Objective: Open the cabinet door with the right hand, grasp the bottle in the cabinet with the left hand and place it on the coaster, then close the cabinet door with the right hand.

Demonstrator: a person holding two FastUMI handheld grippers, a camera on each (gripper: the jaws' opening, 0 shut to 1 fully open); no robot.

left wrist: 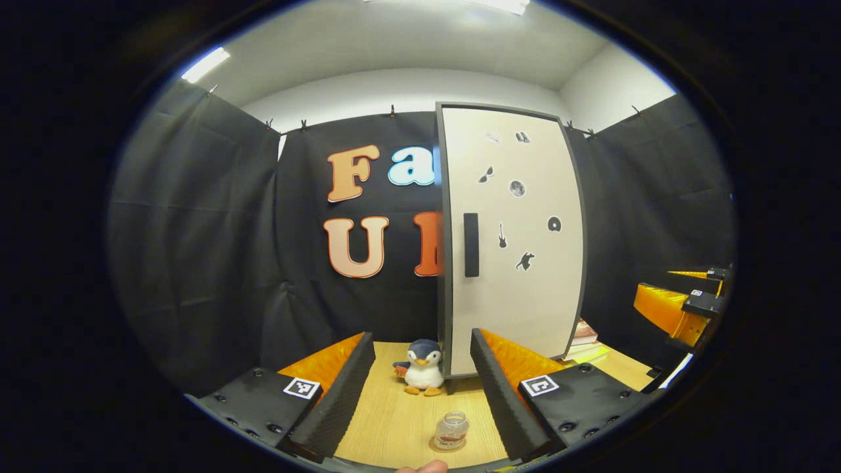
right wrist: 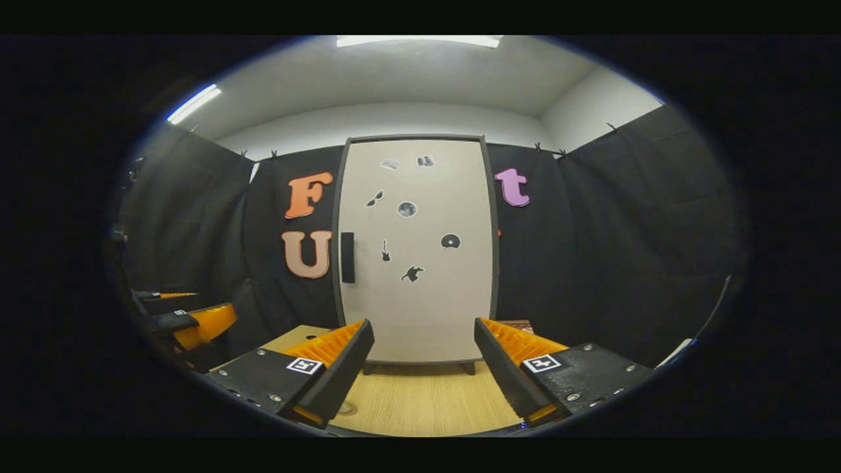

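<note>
Tongs on the left hand (left wrist: 422, 387) stand wide apart and hold nothing, hovering above the wooden surface (left wrist: 394, 420) in front of the cabinet (left wrist: 512, 236). Between their fingers, well short of the cabinet, a small glass bottle (left wrist: 451, 430) stands upright on a round coaster (left wrist: 436, 446); neither finger touches it. A fingertip (left wrist: 424, 467) shows at the near edge, just in front of the coaster. A toy penguin (left wrist: 422, 368) sits against the cabinet's left front corner, beyond the bottle. Books (left wrist: 583, 341) lie at the cabinet's right side.

The cabinet door (right wrist: 417, 249) is shut flat in its dark frame, its dark handle (right wrist: 347, 257) on the left edge and small stickers scattered over the panel. The right tongs (right wrist: 424, 374) are also spread wide and empty, facing the door squarely and well back from it, with bare surface between their fingers and the cabinet's feet. Seen from the left gripper view, the right tongs (left wrist: 683, 302) hang to the right of the cabinet, clear of it. Seen from the right gripper view, the left tongs (right wrist: 187, 322) sit far left of the cabinet. Open surface lies in front of the door.
</note>
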